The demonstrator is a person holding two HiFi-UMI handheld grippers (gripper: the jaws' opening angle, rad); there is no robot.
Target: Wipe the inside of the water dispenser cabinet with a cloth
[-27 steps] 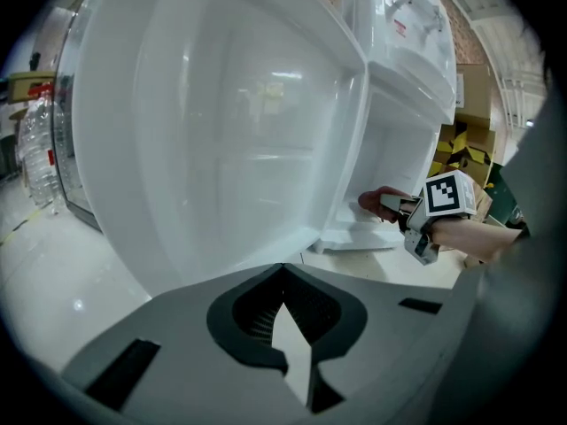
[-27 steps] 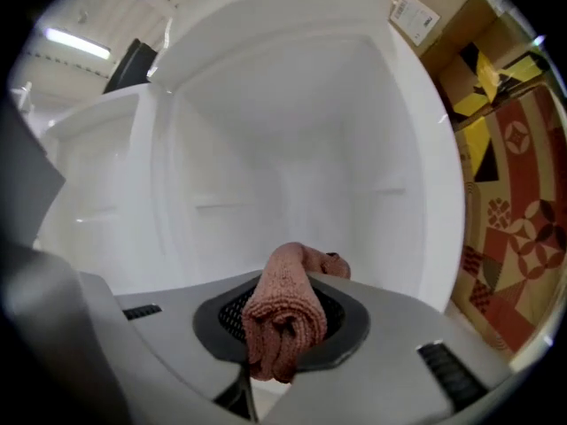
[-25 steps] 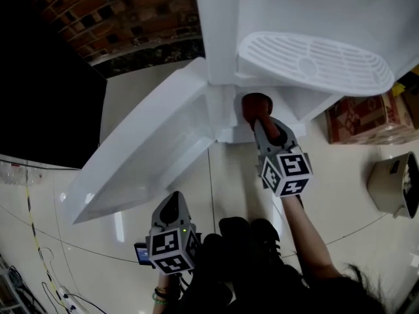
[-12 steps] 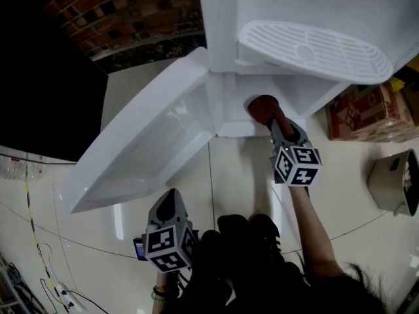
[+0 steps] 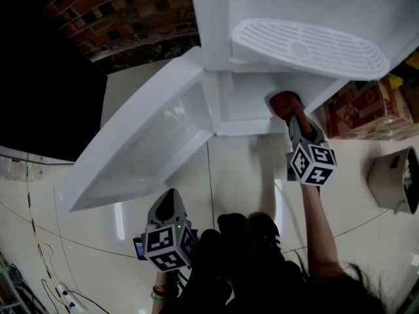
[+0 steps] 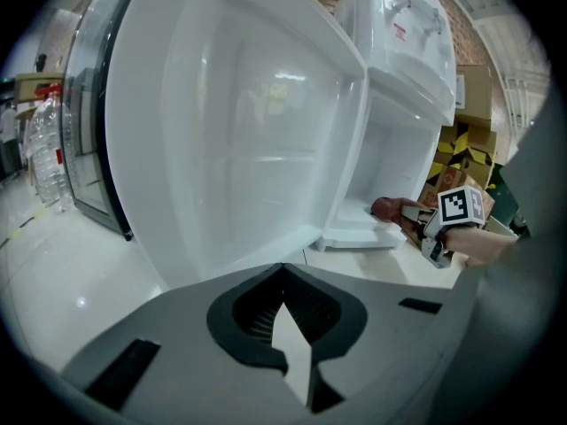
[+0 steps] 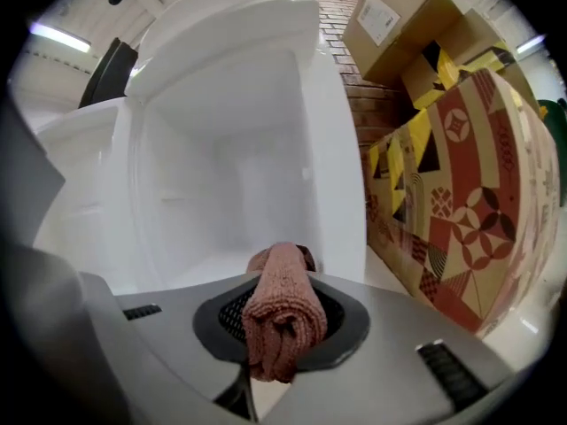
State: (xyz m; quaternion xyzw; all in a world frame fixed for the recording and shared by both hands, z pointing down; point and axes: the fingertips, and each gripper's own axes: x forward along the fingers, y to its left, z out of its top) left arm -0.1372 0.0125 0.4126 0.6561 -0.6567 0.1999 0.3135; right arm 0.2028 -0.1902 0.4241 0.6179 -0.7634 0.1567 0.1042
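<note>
Two grippers are in my hands above a pale glossy floor (image 5: 242, 175). Far left, in the left gripper view, a clear water bottle (image 6: 46, 149) stands on that floor.

My left gripper (image 5: 168, 200) hangs low near my legs, well apart from the water dispenser (image 5: 314, 5). Its jaws are closed tip to tip with nothing between them, and they point toward the white door (image 5: 144, 142). The door is swung wide open to the left, with its moulded inner face turned toward me.

Past the hinge is the cabinet (image 5: 245, 100), a white hollow under the dispenser's ribbed drip tray (image 5: 308, 48). Its walls and floor look bare and bright.

My right gripper (image 5: 294, 118) reaches to the right side of the cabinet's mouth. Its jaws are clamped on a rolled reddish-brown cloth (image 7: 282, 312). The roll sticks out past the jaw tips and points into the hollow, low down and close to the right inner wall. Whether the cloth is pressing on the surface I cannot tell.

Right of the dispenser, patterned cardboard boxes (image 7: 461, 193) in red and yellow are stacked just beside its side panel. A beige bin (image 5: 393, 182) stands on the floor farther right.
</note>
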